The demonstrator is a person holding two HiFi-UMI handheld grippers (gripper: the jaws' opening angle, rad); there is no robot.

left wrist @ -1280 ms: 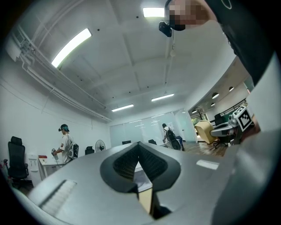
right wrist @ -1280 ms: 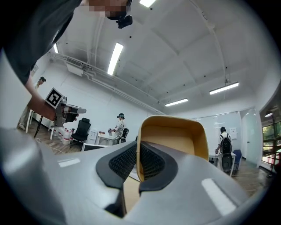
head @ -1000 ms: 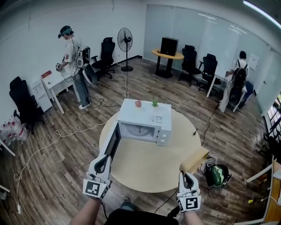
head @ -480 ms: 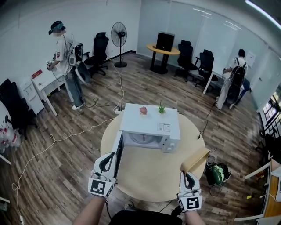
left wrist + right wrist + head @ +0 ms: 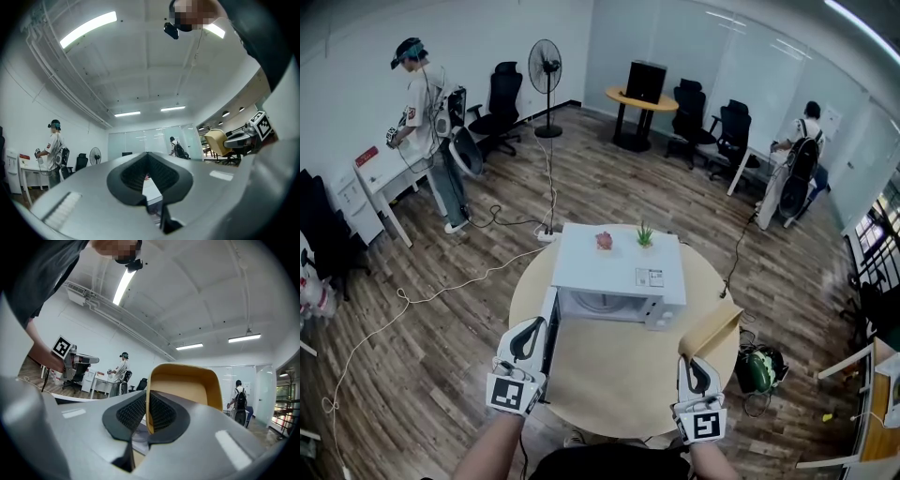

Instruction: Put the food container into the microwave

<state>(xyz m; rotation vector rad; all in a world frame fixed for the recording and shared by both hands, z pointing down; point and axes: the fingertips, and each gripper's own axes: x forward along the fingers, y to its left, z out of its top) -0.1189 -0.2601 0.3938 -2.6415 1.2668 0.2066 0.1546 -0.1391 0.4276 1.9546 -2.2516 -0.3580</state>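
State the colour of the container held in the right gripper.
Tan, a yellowish beige; the container shows best in the right gripper view.

Food container (image 5: 712, 328): near end hidden behind right gripper (image 5: 694, 364) in head view; base covered by jaws in right gripper view. Microwave (image 5: 619, 272) cavity mostly hidden under its top; mere sliver visible in left gripper view. Pink item (image 5: 604, 240) on top too small to identify. Sticker (image 5: 650, 277) print unreadable. Forearms (image 5: 483, 455) cut off by bottom edge.

Round pale table (image 5: 609, 375) sat lower centre in the head view. The white microwave (image 5: 614, 267) stood on its far half, with the door (image 5: 548, 330) hanging open at the left side.
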